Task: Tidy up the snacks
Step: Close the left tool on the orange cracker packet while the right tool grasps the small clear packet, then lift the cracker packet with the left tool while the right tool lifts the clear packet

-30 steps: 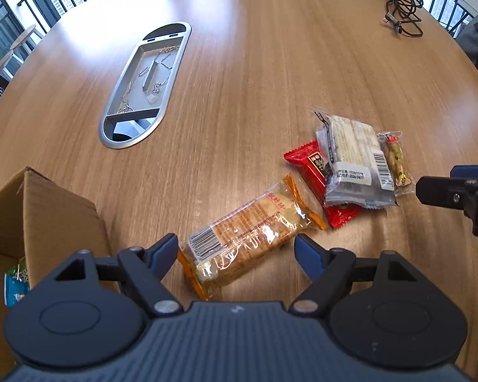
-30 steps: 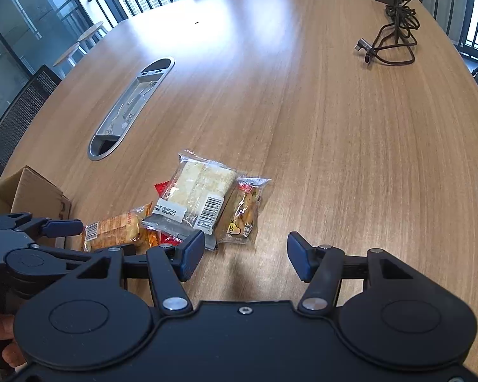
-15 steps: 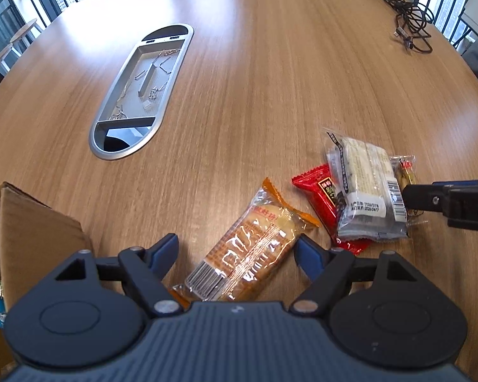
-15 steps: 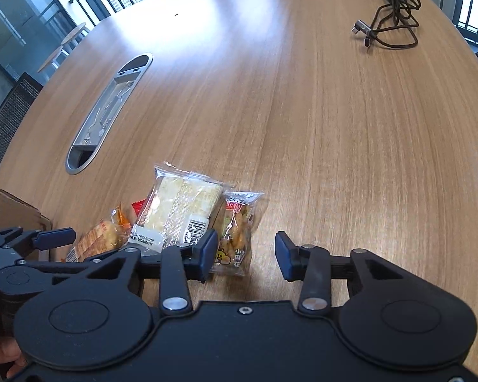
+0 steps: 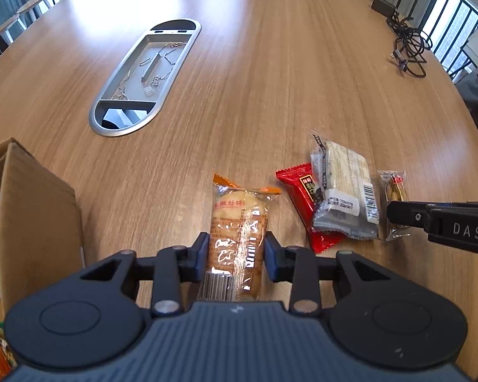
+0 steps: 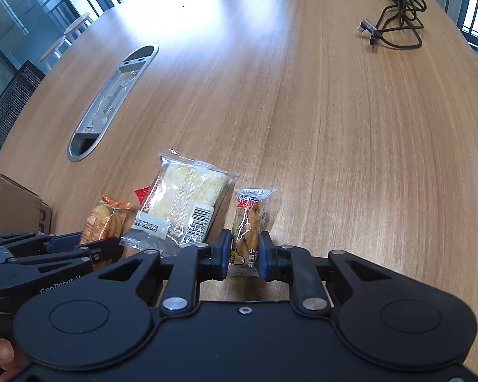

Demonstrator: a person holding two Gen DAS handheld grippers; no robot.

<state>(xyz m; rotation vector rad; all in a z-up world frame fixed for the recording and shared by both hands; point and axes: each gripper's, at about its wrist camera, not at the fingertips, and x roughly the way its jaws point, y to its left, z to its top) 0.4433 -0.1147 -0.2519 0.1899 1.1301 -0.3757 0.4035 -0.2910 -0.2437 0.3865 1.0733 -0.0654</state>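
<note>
Both grippers have closed since a second ago, when their fingers stood wide on either side of the snacks. Now I have the left gripper [image 5: 235, 256] clamped on the orange biscuit packet [image 5: 239, 222], its blue pads pressed against the wrapper's two long sides near the barcode end; the packet points straight away from me along the fingers, where before it lay at a slant. I have the right gripper [image 6: 243, 254] pinching the small twist-snack packet [image 6: 250, 222] at its near end, pads tight on both edges. Between the two held packets, the clear sandwich-cracker packet [image 5: 345, 187] lies partly on top of the red packet [image 5: 298, 187], both resting on the wooden table [image 5: 271, 95]. At my far left I see the open cardboard box [image 5: 32, 210], with a few wrapped snacks showing inside it. Farther out on the table sit the oval metal cable tray [image 5: 143, 76] and, near the far right edge, a coiled black cable [image 6: 398, 9].
</note>
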